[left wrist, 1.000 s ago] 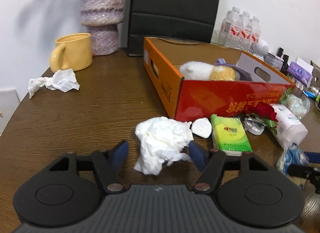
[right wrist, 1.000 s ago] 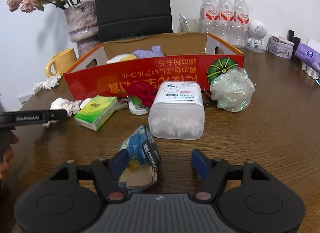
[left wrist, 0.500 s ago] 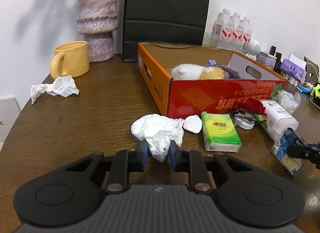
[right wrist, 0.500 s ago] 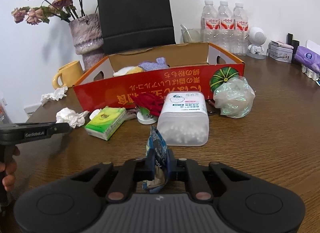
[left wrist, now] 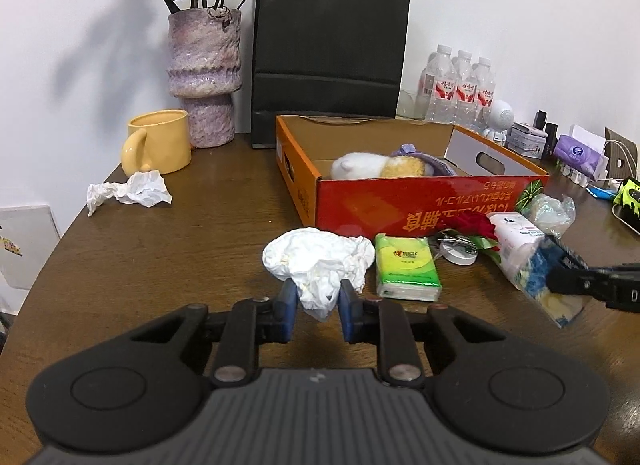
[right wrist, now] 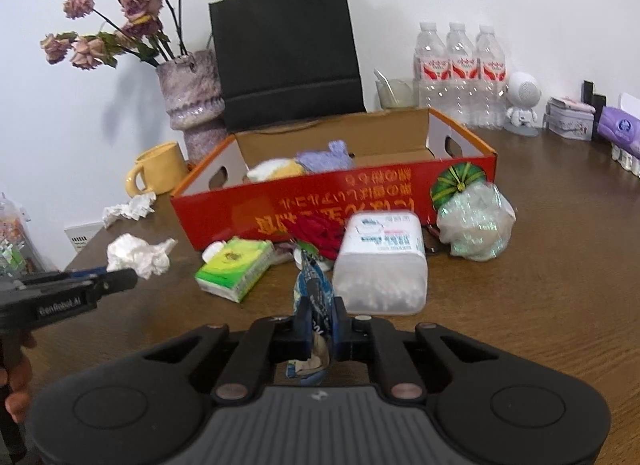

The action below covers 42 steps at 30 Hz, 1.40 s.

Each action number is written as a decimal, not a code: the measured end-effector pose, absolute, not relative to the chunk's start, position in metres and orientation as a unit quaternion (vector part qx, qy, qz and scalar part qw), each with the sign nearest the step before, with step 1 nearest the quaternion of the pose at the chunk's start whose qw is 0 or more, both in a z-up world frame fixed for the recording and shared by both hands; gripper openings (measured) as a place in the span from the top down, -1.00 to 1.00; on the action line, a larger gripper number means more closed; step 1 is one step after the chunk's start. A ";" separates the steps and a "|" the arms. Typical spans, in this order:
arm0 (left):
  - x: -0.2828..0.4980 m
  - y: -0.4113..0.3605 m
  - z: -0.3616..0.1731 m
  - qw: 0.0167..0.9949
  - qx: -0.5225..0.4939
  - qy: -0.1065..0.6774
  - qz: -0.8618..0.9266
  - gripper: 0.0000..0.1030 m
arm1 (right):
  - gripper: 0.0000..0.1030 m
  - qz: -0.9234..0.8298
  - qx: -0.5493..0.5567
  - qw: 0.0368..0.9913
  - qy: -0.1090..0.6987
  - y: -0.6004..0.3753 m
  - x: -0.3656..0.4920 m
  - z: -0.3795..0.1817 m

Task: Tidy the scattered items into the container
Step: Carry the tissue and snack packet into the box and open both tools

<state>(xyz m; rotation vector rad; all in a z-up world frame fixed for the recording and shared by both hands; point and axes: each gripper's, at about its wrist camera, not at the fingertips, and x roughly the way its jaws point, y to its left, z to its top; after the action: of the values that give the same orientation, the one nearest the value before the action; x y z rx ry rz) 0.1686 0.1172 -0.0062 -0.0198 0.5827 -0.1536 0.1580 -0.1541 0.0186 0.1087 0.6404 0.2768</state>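
Already a few soft things, a white-and-yellow plush (left wrist: 372, 165) and a purple cloth (right wrist: 326, 155), are lying in the box (left wrist: 432, 201), so the tidying is under way but, by my reading, far from done. Two items are being dealt with at once. The left gripper (left wrist: 316, 305) is pinching the near edge of a crumpled tissue (left wrist: 320, 257), whose bulk is bulging out just ahead of the blue pads (left wrist: 287, 297); the right gripper (right wrist: 320, 321) is pressing its fingers together on a blue wrapper (right wrist: 314, 289), which is sticking up between and ahead of them. Whether either piece is clear of the table (left wrist: 160, 249) I cannot tell. Both tools are pointing downward at a slant toward the box, which is standing beyond them, ahead and a little right of the left one, ahead and slightly left of the right one. A hand (right wrist: 16, 385) is showing at the left edge of the right view, gripping the left tool's handle. Much is waiting outside the box: a green tissue pack (left wrist: 406, 267) just right of the held tissue, a swab tub (right wrist: 380, 261) just ahead-right of the wrapper, a red flower (right wrist: 316, 229), a small round white piece (right wrist: 212, 251), a shiny mesh ball (right wrist: 474, 225) against the box corner, and a second tissue wad (left wrist: 132, 191) far ahead-left by the mug (left wrist: 158, 141).
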 end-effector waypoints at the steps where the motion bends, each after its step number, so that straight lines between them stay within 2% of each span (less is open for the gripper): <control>1: 0.168 0.116 -0.005 0.955 -0.010 0.288 -0.074 0.58 | 0.85 0.138 0.053 0.939 0.312 -0.154 0.158 0.021; 21: 0.189 0.081 0.031 0.962 -0.020 0.267 -0.055 0.58 | 0.85 0.186 0.036 0.938 0.291 -0.167 0.204 0.054; 30: 0.249 0.058 0.038 0.963 -0.044 0.261 -0.045 0.58 | 0.85 0.186 0.036 0.943 0.274 -0.182 0.274 0.064; 42: 0.329 0.033 0.016 0.961 -0.056 0.270 -0.033 0.52 | 0.83 0.175 0.031 0.940 0.290 -0.190 0.365 0.036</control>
<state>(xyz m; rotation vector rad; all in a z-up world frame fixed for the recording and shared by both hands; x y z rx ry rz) 0.3287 0.0331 0.0159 -0.1138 0.5478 -0.0659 0.3648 -0.1897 0.0357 0.0627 0.5922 0.3563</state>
